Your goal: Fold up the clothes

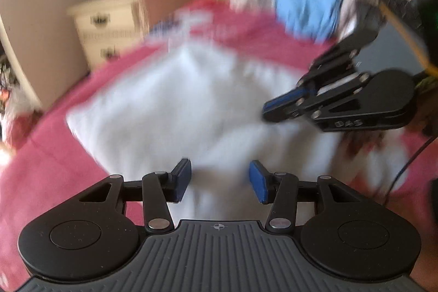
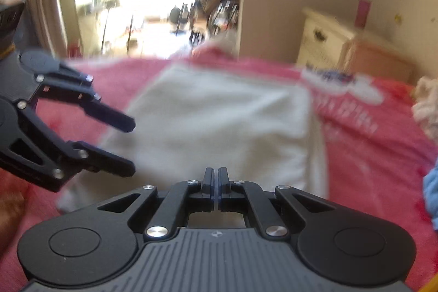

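White fluffy towel-like cloth (image 2: 219,122) is folded into a rough square, lying flat on the pink bedspread (image 2: 369,155). Left gripper (image 1: 220,181) fingers apart, nothing between; right gripper (image 2: 215,177) pinched together, empty.

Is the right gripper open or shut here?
Shut: the right gripper has its fingers pressed together with nothing between them, above the white cloth.

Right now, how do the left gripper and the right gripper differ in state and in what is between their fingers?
The left gripper has its jaws apart, while the right gripper has them shut together. White folded cloth shows in the gap between the left gripper's fingers, untouched by its pads; the right gripper holds nothing visible. Both are black, with blue pads, and point down at the white cloth on the pink bedspread.
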`<control>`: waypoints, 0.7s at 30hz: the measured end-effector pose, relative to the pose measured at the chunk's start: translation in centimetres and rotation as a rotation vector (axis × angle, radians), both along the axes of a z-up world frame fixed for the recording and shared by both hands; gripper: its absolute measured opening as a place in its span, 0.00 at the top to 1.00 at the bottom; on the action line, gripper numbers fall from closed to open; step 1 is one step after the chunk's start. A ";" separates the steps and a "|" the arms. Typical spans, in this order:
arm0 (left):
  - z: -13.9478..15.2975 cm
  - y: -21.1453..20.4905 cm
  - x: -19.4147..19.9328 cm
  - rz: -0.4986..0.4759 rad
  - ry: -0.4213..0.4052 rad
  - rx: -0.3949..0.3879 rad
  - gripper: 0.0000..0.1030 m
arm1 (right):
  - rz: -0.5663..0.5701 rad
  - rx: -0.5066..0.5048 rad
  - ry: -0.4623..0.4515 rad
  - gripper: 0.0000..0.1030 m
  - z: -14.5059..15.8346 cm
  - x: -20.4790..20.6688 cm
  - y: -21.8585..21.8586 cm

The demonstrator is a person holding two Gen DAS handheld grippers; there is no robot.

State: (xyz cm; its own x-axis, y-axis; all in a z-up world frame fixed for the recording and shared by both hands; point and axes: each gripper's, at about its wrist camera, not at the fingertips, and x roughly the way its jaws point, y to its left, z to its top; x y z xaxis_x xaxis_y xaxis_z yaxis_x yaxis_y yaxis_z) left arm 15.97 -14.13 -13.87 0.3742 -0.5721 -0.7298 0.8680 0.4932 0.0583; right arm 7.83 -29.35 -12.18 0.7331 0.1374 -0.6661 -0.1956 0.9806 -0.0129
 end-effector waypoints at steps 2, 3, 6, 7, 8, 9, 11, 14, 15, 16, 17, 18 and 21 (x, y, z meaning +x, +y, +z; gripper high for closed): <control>-0.9 0.4 -0.2 -0.006 -0.022 -0.028 0.51 | 0.011 -0.005 0.017 1.00 -1.3 0.3 0.1; -0.5 0.4 -0.2 -0.005 -0.019 -0.027 0.51 | 0.017 -0.009 0.027 1.00 -1.7 0.5 0.1; 1.1 0.6 0.1 0.005 0.001 -0.045 0.52 | 0.020 -0.015 0.050 1.00 0.4 1.1 0.2; 1.7 0.7 0.1 0.009 -0.004 -0.064 0.51 | 0.015 -0.007 0.031 1.00 1.0 1.1 0.2; 1.9 0.7 0.3 0.014 -0.009 -0.072 0.51 | 0.011 -0.005 0.013 1.00 1.3 1.2 0.1; 2.1 0.6 0.6 0.019 -0.015 -0.080 0.50 | 0.006 -0.008 0.014 0.99 1.0 1.6 0.1; 1.6 0.2 1.2 0.039 -0.012 -0.065 0.49 | -0.004 -0.014 0.014 0.99 0.3 2.3 -0.1; 0.4 -0.4 1.9 0.071 0.004 -0.019 0.48 | 0.006 -0.034 0.021 0.99 -1.2 2.9 -0.2; 0.6 -0.3 1.8 0.071 0.001 -0.023 0.48 | 0.013 -0.044 0.015 0.99 -1.2 2.9 -0.1; 0.8 -0.2 1.7 0.070 -0.002 -0.026 0.49 | 0.019 -0.053 0.010 0.99 -1.2 2.9 0.0; 1.0 -0.1 1.6 0.069 -0.005 -0.030 0.49 | 0.021 -0.056 0.008 0.99 -0.4 3.2 0.0; 1.6 0.1 1.8 0.072 -0.003 -0.046 0.48 | 0.023 -0.059 0.006 0.99 0.4 3.4 0.0; 2.7 -0.1 2.6 0.100 -0.023 -0.076 0.46 | 0.012 -0.052 -0.046 0.98 2.0 4.5 -0.3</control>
